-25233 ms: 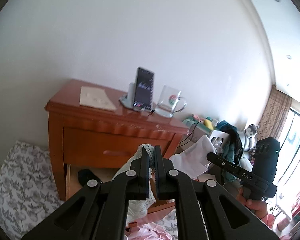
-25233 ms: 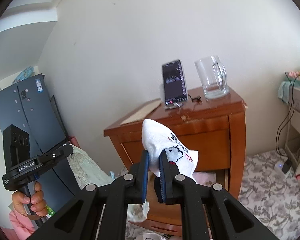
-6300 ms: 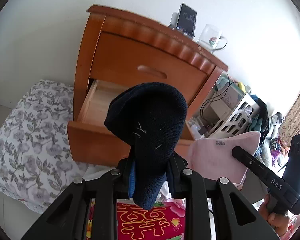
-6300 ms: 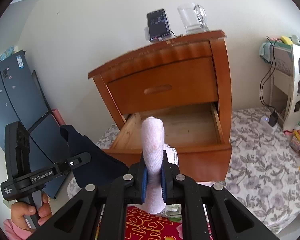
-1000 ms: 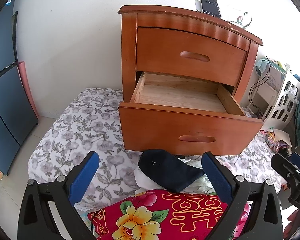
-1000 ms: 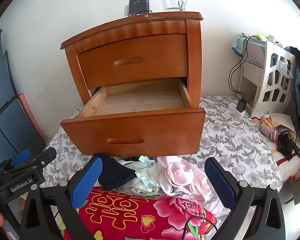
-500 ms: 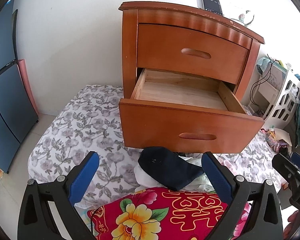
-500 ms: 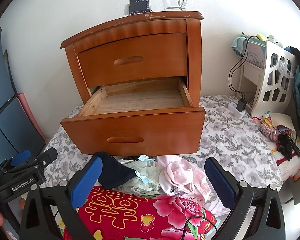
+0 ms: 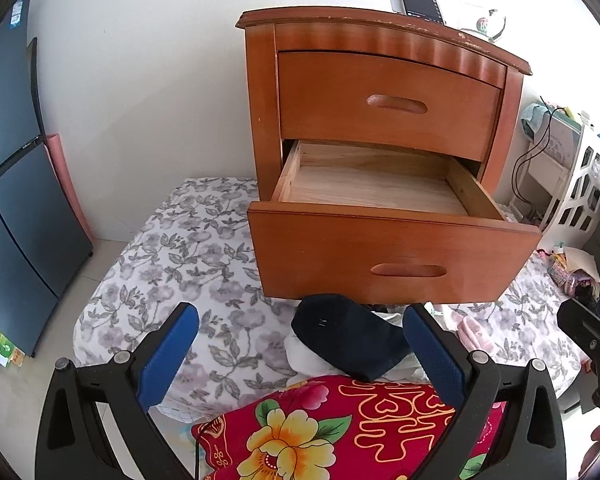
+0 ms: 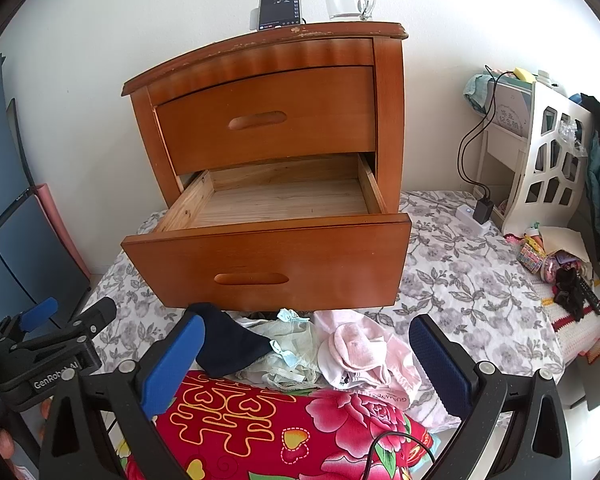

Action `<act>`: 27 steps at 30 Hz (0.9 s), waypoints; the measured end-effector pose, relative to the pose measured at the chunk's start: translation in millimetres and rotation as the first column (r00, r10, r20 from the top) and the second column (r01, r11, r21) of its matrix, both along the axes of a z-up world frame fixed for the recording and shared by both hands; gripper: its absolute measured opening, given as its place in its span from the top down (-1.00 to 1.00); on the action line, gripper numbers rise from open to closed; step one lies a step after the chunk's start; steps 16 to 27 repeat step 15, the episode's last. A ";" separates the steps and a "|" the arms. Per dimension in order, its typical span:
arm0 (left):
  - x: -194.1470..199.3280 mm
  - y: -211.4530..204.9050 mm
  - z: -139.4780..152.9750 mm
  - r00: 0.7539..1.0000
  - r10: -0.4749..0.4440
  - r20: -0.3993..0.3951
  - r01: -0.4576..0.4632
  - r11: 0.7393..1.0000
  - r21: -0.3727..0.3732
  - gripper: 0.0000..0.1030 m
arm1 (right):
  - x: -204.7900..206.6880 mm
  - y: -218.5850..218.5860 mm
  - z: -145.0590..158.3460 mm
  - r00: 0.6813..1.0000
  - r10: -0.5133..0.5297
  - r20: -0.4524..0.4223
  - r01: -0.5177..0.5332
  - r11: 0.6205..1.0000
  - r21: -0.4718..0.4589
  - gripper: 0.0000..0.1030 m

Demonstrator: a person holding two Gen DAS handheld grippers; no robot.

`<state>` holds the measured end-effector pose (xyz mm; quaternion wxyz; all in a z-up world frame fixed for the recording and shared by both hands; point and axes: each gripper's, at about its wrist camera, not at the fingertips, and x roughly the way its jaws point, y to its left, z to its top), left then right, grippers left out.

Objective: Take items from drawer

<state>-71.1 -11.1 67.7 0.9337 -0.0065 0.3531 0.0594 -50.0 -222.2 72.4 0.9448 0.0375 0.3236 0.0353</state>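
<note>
Your bottom drawer [image 10: 276, 200] looks bare, the clothes pile [image 10: 300, 348] lies below it, and both your left gripper [image 9: 300, 344] and right gripper [image 10: 306, 354] gape wide, holding nothing.

Lower drawer [image 10: 268, 264] pulled open (bare wood inside), clothes pile [image 10: 300, 352] in front

Left hand-held gripper [image 9: 300, 334] and right hand-held gripper [image 10: 307, 344] both gape wide, holding nothing.
</note>
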 end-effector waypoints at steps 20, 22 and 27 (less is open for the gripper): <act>-4.8 9.1 3.5 0.998 -0.020 0.052 0.024 0.997 -0.076 -0.98 | -1.2 -1.3 -0.7 1.000 0.004 -0.002 -0.004 1.000 -0.001 -1.00; -4.8 9.1 3.5 0.998 -0.020 0.052 0.024 0.997 -0.076 -0.98 | -1.2 -1.3 -0.7 1.000 0.004 -0.002 -0.004 1.000 -0.001 -1.00; -4.8 9.1 3.5 0.998 -0.020 0.052 0.024 0.997 -0.076 -0.98 | -1.2 -1.3 -0.7 1.000 0.004 -0.002 -0.004 1.000 -0.001 -1.00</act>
